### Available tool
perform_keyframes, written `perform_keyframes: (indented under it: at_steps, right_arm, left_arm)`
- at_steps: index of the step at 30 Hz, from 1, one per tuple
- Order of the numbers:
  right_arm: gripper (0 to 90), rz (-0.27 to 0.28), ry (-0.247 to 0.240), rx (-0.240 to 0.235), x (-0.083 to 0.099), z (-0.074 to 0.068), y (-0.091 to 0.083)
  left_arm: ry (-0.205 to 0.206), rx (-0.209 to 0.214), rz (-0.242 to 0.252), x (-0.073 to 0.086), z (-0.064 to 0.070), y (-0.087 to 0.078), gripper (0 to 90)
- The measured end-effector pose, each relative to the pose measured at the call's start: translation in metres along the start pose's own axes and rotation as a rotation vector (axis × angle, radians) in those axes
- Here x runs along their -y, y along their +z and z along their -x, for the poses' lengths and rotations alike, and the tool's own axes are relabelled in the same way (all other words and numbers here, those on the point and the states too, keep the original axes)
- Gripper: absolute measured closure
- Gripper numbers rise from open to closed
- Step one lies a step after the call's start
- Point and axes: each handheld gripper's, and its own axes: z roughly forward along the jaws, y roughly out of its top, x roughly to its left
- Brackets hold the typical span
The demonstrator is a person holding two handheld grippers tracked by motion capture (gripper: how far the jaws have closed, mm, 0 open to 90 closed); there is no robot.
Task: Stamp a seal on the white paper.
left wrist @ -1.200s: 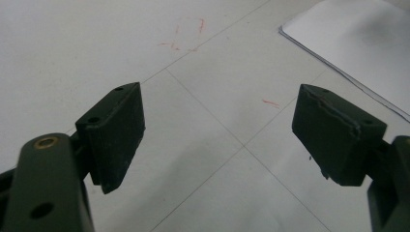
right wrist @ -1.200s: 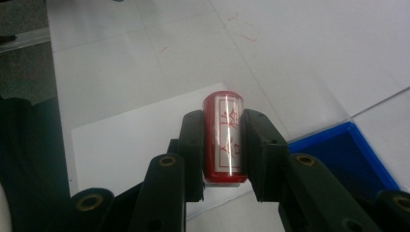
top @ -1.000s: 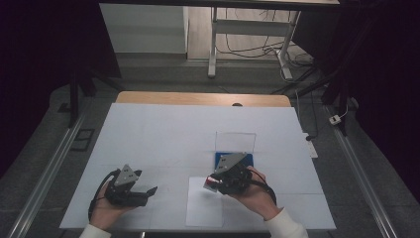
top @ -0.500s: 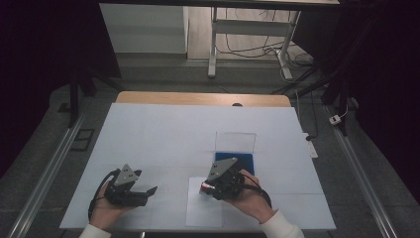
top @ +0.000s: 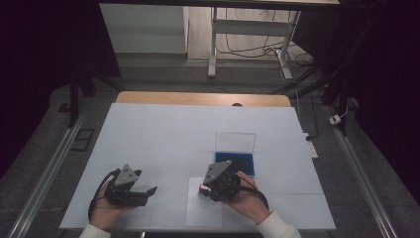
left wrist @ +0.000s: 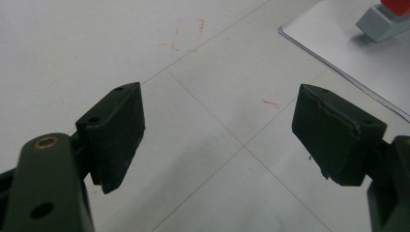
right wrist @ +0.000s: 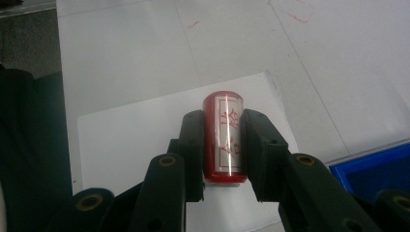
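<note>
— What sort of place is this?

— A lab or test room set up for recording. The worktop (top: 163,134) is covered in plain white sheeting marked into squares, with dark surroundings on both sides.

— What else shows it?

— Metal rails (top: 42,173) run along the floor left and right of it, loose cables (top: 247,49) lie on the far floor by a white metal frame (top: 214,44), and a power strip (top: 311,148) sits at the right edge.
</note>
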Motion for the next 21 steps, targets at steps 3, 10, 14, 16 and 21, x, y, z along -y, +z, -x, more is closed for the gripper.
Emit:
perform_keyframes:
  at_steps: [3, 10, 14, 16, 21]
  right_arm:
    - [69.7, 0.000, 0.002, 0.005, 0.0005, 0.0002, 0.0014]
    - [69.6, -0.007, -0.005, 0.008, 0.0005, 0.0002, 0.0045]
    - [69.7, -0.014, -0.004, 0.017, 0.0010, 0.0004, 0.0061]
    - [69.6, -0.013, -0.007, 0.016, 0.0013, 0.0009, 0.0071]
    - [69.6, -0.022, -0.006, 0.013, 0.0013, 0.0007, 0.0085]
  left_arm:
    - [0.000, 0.000, -0.001, 0.0002, 0.0000, 0.0000, 19.2]
    - [0.002, 0.000, -0.005, 0.0002, 0.0003, 0.0005, 19.2]
    - [0.003, -0.002, -0.008, 0.0003, 0.0006, 0.0009, 19.2]
    - [0.006, -0.001, -0.009, 0.0002, 0.0005, 0.0008, 19.2]
    - [0.005, 0.000, -0.010, 0.0004, 0.0007, 0.0011, 19.2]
